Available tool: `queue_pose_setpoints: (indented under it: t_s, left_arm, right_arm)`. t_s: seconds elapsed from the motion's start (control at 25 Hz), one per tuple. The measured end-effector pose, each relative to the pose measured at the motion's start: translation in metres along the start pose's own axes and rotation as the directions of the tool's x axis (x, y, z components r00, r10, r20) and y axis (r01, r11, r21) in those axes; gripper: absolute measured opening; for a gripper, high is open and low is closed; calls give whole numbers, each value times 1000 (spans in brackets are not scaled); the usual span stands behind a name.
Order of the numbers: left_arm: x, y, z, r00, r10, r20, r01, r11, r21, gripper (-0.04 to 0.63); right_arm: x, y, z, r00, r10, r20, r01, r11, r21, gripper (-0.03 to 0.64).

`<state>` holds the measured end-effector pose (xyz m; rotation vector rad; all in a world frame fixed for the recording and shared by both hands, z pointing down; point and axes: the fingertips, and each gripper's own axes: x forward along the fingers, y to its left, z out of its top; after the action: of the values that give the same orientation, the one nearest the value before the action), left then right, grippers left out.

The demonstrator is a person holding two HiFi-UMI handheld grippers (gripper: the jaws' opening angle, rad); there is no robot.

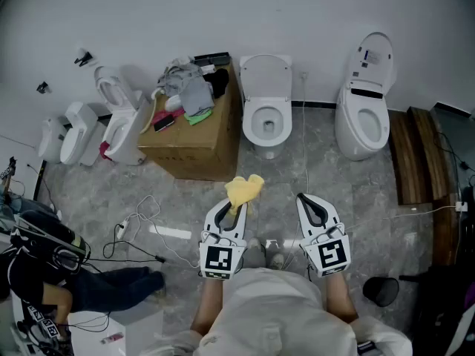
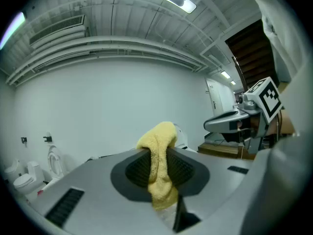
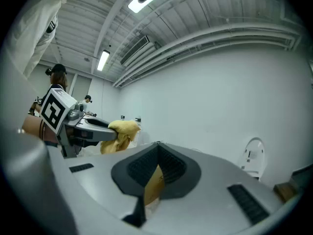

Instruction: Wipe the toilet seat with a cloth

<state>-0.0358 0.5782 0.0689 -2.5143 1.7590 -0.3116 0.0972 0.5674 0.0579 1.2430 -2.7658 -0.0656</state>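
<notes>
Grey marbled floor tiles (image 1: 356,199) run up to a plain white wall, and a glossy white toilet (image 1: 267,117) stands against that wall in the upper middle of the head view. Its lid is raised, so the oval toilet seat (image 1: 252,127) lies bare and probably ready for wiping. A cardboard box (image 1: 197,143) heaped with rags sits just to its left.

Low in the frame, the left claw (image 1: 234,205) is clamped on a yellow cloth (image 1: 243,190). This is soft, nubby terry, bunched above the ribbed dark pads with a tail hanging below. It is held well short of the toilet and pointed at it, likely for the reach forward. The right claw (image 1: 310,205) is closed with nothing gripped. Only a tan sliver shows through the gap behind its tips, and it appears to be kept aside as the spare.
</notes>
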Motion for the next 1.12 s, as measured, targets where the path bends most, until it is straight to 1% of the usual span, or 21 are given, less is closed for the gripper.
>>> queue_pose_setpoints:
  t_s: [0.12, 0.32, 0.44, 0.52, 0.68, 0.84, 0.92, 1.12]
  left_arm:
    - [10, 5, -5, 1000, 7, -23, -7, 1000, -6, 81]
    - [37, 19, -6, 1000, 15, -21, -15, 1000, -4, 81]
    - [57, 30, -7, 1000, 14, -3, -14, 1000, -4, 81]
    - [73, 39, -10, 1000, 12, -5, -12, 1000, -13, 81]
    - [114, 63, -16, 1000, -3, -15, 2, 1000, -26, 81]
    - [160, 95, -18, 1000, -25, -17, 25, 999, -29, 81]
    - [182, 113, -22, 999, -35, -32, 34, 999, -31, 81]
    - [230, 156, -26, 997, -60, -44, 59, 998, -24, 81]
  right_arm:
    - [9, -19, 2, 1000, -25, -2, 25, 1000, -8, 8]
    - [35, -35, -2, 1000, -14, 9, 14, 1000, -5, 8]
    - [53, -46, -5, 1000, -21, -16, 21, 1000, -8, 8]
    - [68, -55, -8, 999, -23, -29, 23, 1000, -12, 8]
    - [109, -73, -13, 1000, -20, -24, 20, 1000, -7, 8]
    - [155, -99, -19, 998, -48, -51, 48, 999, -7, 8]
    - [179, -107, -17, 997, -48, -53, 48, 999, -8, 8]
    - [232, -128, -20, 994, -82, -67, 82, 997, -8, 8]
